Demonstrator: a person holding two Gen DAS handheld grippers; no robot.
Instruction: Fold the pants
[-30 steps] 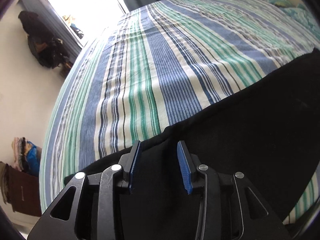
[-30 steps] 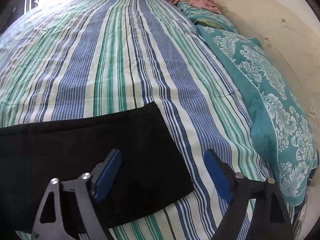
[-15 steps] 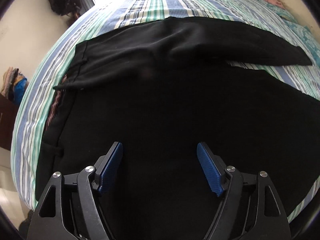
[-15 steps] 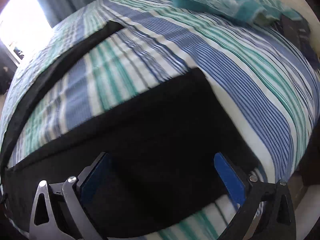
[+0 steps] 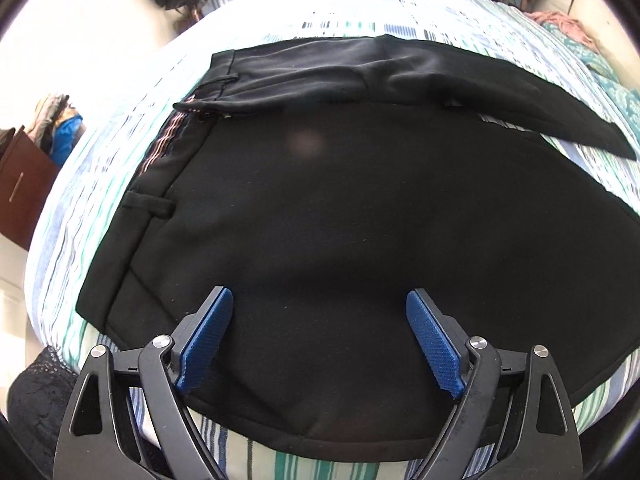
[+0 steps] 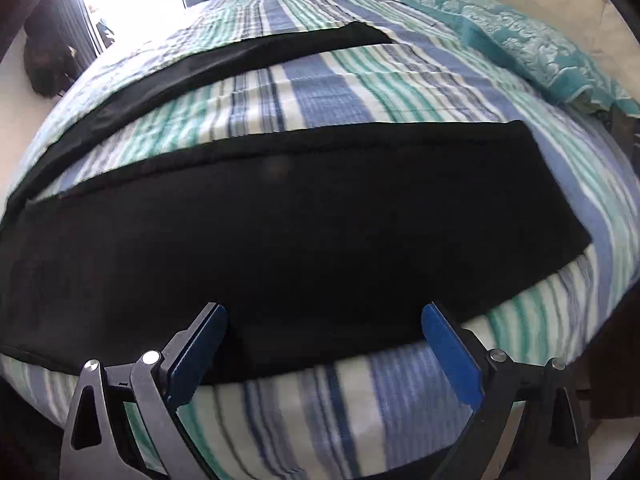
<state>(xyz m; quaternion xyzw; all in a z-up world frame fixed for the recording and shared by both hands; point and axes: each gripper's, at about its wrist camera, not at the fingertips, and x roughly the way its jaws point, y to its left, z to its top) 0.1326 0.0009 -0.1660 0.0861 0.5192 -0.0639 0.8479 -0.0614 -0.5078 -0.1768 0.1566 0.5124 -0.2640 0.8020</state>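
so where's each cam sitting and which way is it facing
Left wrist: on the left gripper, angled down at the waistband end of the black pants; its opening blue pads show.
Right wrist: on the right gripper, angled down at the near pant leg; its opening pads show.
Shared: pants, striped bedspread.

Air above the black fabric pants (image 5: 340, 208) is clear; nothing stands on them. Your left claw (image 5: 320, 340) is opening over the waist end, nothing between its pads, near edge just below. Your right claw (image 6: 324, 356) is opening over the near leg's edge, also empty. Open striped bedsheet (image 6: 320, 92) between the two legs gives you a free lane. Far right: teal patterned blanket (image 6: 520, 40) bunched along the wall. Left of the bed: brown wooden cabinet (image 5: 24, 188).
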